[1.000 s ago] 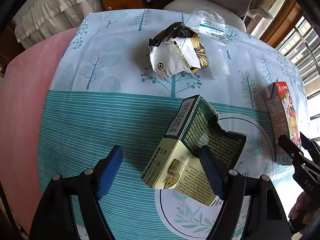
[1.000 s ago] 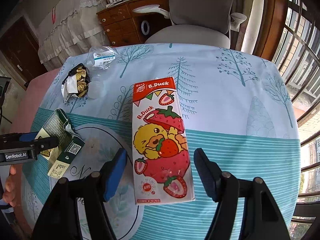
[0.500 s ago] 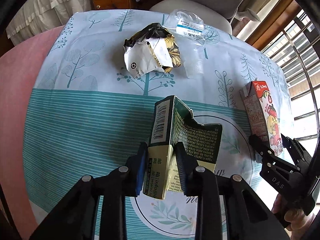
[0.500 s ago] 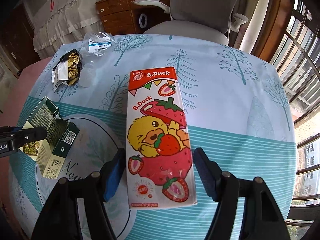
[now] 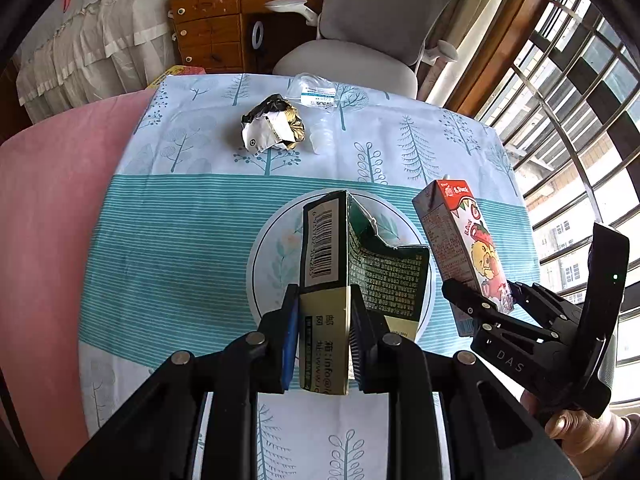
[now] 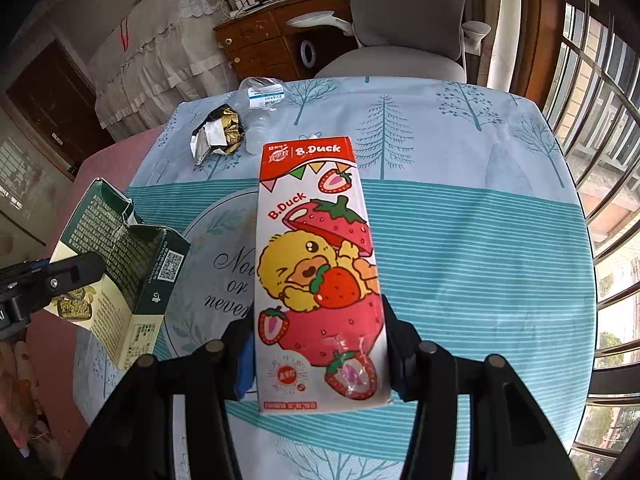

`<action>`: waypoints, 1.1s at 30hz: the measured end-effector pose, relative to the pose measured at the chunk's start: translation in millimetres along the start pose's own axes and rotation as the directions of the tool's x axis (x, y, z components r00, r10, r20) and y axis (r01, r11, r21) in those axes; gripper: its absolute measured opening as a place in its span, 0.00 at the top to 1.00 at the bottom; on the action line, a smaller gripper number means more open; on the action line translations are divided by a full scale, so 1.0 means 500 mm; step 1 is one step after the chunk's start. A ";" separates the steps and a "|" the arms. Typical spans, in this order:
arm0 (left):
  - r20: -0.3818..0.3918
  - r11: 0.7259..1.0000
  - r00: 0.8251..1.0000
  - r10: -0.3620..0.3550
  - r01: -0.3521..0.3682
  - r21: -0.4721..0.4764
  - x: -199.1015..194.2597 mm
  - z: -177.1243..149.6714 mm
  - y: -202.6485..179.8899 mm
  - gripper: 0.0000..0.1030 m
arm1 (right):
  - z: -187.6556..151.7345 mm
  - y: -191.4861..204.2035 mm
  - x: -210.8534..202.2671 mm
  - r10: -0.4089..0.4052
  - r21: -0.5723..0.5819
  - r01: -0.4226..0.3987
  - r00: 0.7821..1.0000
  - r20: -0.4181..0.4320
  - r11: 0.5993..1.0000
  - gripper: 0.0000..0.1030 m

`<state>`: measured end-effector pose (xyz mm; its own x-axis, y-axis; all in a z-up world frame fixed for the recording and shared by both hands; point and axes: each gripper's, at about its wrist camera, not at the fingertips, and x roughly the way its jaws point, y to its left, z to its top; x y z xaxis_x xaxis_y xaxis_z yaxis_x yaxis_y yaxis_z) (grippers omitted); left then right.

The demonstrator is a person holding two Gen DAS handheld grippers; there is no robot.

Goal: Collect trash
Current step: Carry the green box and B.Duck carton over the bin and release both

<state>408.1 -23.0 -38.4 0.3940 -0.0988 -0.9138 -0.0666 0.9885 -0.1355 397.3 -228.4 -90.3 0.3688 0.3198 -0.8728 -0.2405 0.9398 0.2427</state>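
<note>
I see a table (image 5: 168,216) under a teal-and-white tree-print cloth, with a grey office chair (image 5: 360,40) at its far side. Behind that stands a wooden drawer chest (image 5: 212,36) beside cream ruffled drapery (image 5: 92,52). Daylight comes through barred windows (image 5: 568,92) on the right.

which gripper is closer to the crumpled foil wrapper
Left. The left gripper, shut on the green box, sits nearer the wrapper's side of the table. The right gripper, holding the strawberry carton, is farther right.
</note>
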 end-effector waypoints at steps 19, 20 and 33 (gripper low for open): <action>0.079 0.981 0.990 -0.116 0.102 0.167 -0.319 -0.458 0.188 0.81 | -0.439 0.251 -0.253 -0.008 0.117 0.002 0.998 0.055 0.993 0.50; 0.070 0.978 0.989 -0.128 0.114 0.177 -0.324 -0.484 0.198 0.81 | -0.468 0.268 -0.259 -0.012 0.126 0.005 0.998 0.054 0.992 0.50; -0.138 0.963 0.968 -0.209 0.229 0.145 -0.269 -0.723 0.264 0.81 | -0.742 0.373 -0.231 -0.063 0.183 0.095 0.982 -0.176 0.978 0.50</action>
<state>14.7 79.5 -71.8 0.2687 -0.3182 -0.9091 0.1594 0.9455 -0.2839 -23.1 -134.7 -101.3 0.2191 0.2340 -0.9472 -0.0355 0.9721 0.2319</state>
